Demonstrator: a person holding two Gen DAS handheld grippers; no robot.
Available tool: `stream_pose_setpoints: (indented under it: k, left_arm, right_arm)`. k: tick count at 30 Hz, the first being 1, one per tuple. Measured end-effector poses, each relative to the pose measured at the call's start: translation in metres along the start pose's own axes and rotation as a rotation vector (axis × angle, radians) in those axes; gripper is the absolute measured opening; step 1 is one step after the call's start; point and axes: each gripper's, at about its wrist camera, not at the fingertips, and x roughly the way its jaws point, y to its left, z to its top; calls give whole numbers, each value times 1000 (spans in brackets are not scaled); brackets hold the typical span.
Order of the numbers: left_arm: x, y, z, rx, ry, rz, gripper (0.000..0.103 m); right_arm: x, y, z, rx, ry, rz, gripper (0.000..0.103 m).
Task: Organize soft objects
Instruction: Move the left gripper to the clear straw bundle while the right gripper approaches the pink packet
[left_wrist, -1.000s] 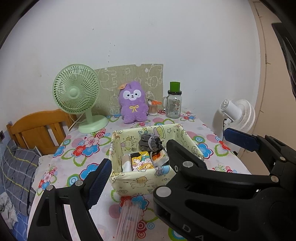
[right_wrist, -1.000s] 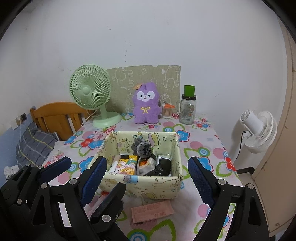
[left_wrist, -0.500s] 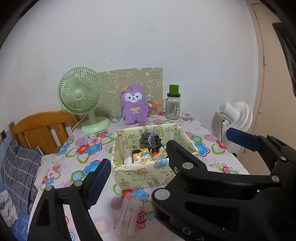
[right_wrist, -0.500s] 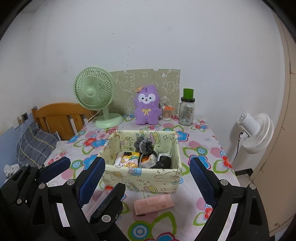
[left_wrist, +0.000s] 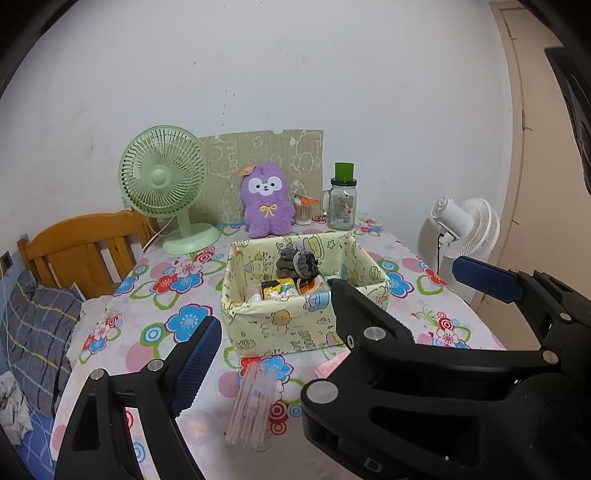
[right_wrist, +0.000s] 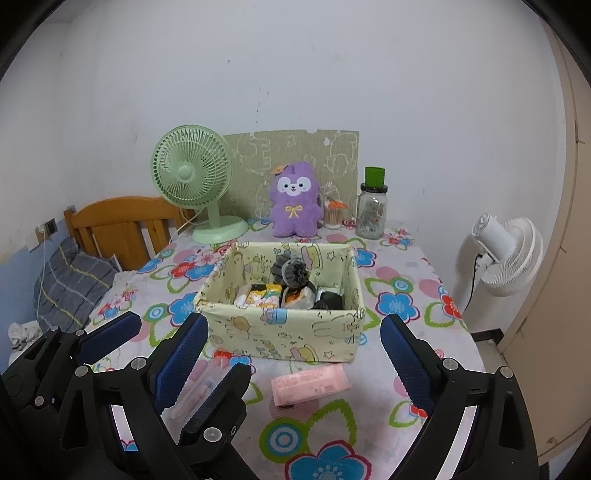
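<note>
I see a matt printed cloth over the table (right_wrist: 406, 258); the storage box (right_wrist: 295, 332) looks like soft printed fabric; the purple toy (right_wrist: 293, 201) is fuzzy plush; the jar (right_wrist: 371, 214) is glossy glass; my right gripper (right_wrist: 291, 354) is matt black plastic, its fingers (right_wrist: 404, 363) ribbed blue rubber; the chair (right_wrist: 122, 225) is varnished wood.

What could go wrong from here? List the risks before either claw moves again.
1. The clear tube bundle lies right in front of the left claw; a careless sweep could roll it off the table edge.
2. The grey rolled sock sits proud of the fabric box, so a nudge could spill it.
3. The pink packet lies between the open right claw and the box and could get dragged.
</note>
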Motion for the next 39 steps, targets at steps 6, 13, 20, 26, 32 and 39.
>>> stream_pose_setpoints:
  k: [6, 13, 20, 26, 32, 39]
  left_arm:
    - [2, 1, -8, -9, 14, -3, 88]
    - [11, 3, -18, -3, 42, -4, 88]
    - [23, 6, -28, -11, 80, -9, 88]
    - [35, 9, -34, -15, 107, -13, 88]
    - [46, 13, -40, -25, 137, -29, 88]
    - [61, 20, -47, -42, 192, -29, 88]
  right_arm:
    - [4, 2, -7, 0, 19, 1, 97]
    - [17, 1, -18, 28, 67, 16, 97]
    - [32, 3, -29, 26, 106, 15, 97]
    - [44, 4, -35, 28, 131, 17, 97]
    - [59, 1, -41, 49, 166, 14, 97]
    - [77, 3, -49, 51, 214, 12, 97]
